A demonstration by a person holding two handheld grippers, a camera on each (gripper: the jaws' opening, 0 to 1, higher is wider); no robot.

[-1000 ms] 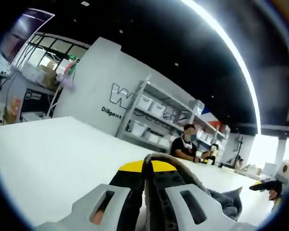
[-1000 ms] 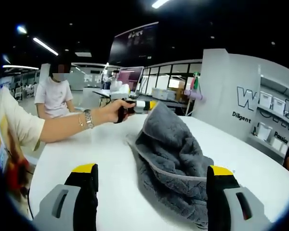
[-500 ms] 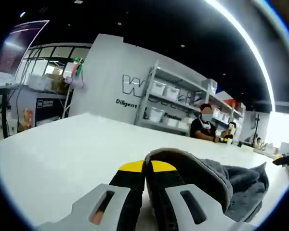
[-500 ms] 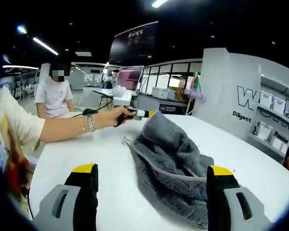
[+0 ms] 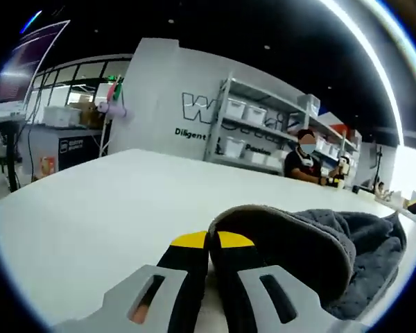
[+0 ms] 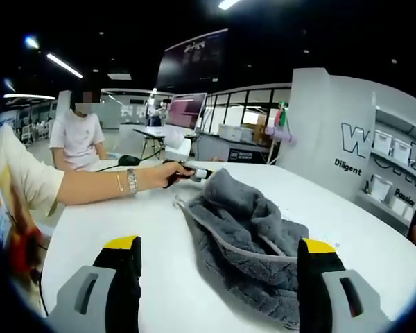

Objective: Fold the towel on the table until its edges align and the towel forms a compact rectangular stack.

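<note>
- In the left gripper view, the left gripper (image 5: 208, 243) has its yellow-tipped jaws clenched on a fold of the grey towel (image 5: 312, 243), which curls up over the right jaw and spreads off to the right.
- The towel lies on the white counter (image 5: 104, 201), which runs bare ahead of the jaws.
- Beyond the counter stands a grey wall with dark lettering (image 5: 194, 111), beside metal shelves (image 5: 256, 132) loaded with white bins.
- A seated person in a dark top (image 5: 304, 163) is at the far edge of the counter.
- In the right gripper view, the right gripper (image 6: 218, 253) has its jaws released and wide apart, grasping nothing.
- Between and beyond those jaws the towel (image 6: 246, 239) sits in a rumpled heap on the counter (image 6: 159, 263), its far end raised.
- At that raised end the left gripper (image 6: 194, 171) comes in from the left, held in a hand (image 6: 168, 173) with a bracelet at the wrist.
- A person in a white shirt (image 6: 76, 139) sits farther back on the left.
</note>
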